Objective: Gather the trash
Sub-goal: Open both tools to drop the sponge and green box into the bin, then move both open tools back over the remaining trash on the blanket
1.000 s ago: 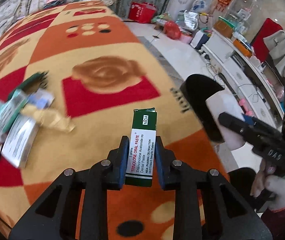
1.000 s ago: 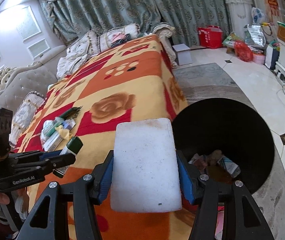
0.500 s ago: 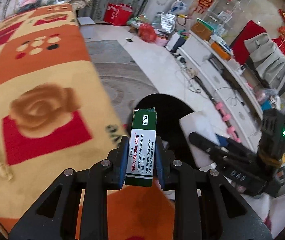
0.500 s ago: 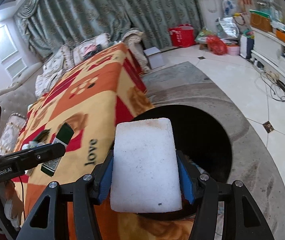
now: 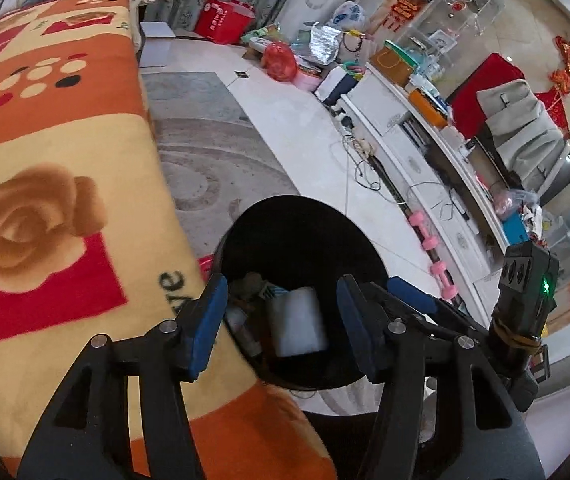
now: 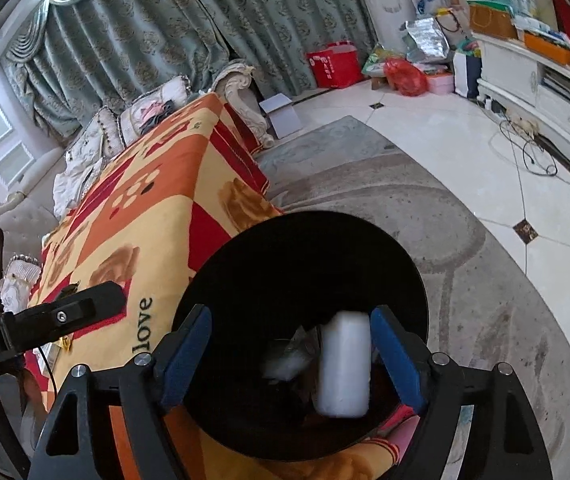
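A round black trash bin (image 5: 285, 216) (image 6: 269, 240) stands on the floor beside the blanket-covered table. My left gripper (image 5: 283, 324) is open and empty over the bin's mouth. My right gripper (image 6: 291, 356) is also open over the bin. A white foam block (image 6: 343, 364) (image 5: 297, 320) is inside the bin, blurred, apart from both pads. Other scraps of trash (image 6: 285, 360) lie at the bin's bottom. The green paste box is not clearly visible.
The orange, red and yellow blanket (image 5: 45, 152) (image 6: 157, 200) covers the table left of the bin. A grey rug (image 6: 465, 300) lies under the bin. A white cabinet (image 5: 425, 168) with cables and pink dumbbells (image 5: 431, 244) runs along the right.
Both grippers moved over the bin and opened. The green paste box left the left gripper. The white foam block left the right gripper and is now inside the bin.
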The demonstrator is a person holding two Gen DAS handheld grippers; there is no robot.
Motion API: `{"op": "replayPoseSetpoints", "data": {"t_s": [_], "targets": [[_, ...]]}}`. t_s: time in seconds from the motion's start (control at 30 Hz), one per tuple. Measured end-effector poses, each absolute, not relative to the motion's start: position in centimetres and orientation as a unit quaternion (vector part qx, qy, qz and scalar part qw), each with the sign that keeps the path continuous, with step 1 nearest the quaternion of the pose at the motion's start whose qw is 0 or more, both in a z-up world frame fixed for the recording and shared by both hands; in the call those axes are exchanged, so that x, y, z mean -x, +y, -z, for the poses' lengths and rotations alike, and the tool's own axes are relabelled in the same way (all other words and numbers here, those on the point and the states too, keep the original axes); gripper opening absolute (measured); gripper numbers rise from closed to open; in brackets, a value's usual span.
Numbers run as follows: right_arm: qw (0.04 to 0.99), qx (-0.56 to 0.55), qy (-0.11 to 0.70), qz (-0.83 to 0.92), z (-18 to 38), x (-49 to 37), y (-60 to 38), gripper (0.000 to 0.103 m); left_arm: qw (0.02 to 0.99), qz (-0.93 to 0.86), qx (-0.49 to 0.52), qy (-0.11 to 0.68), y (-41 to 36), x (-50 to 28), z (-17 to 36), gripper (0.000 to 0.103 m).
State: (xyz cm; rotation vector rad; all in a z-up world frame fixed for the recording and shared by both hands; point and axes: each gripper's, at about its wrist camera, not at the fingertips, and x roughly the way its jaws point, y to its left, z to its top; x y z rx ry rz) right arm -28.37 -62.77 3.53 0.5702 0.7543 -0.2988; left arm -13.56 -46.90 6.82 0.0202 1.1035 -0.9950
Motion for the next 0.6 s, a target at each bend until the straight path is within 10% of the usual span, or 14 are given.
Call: {"op": "replayPoseSetpoints", "data": {"t_s": [0.6], "targets": [[0.888,-0.235,0.383,0.096,-5.0,27.1,-55.7,0.079,0.823,0.333,-0.058,0.457,-37.1,14.2,-7.9,0.055]]}}
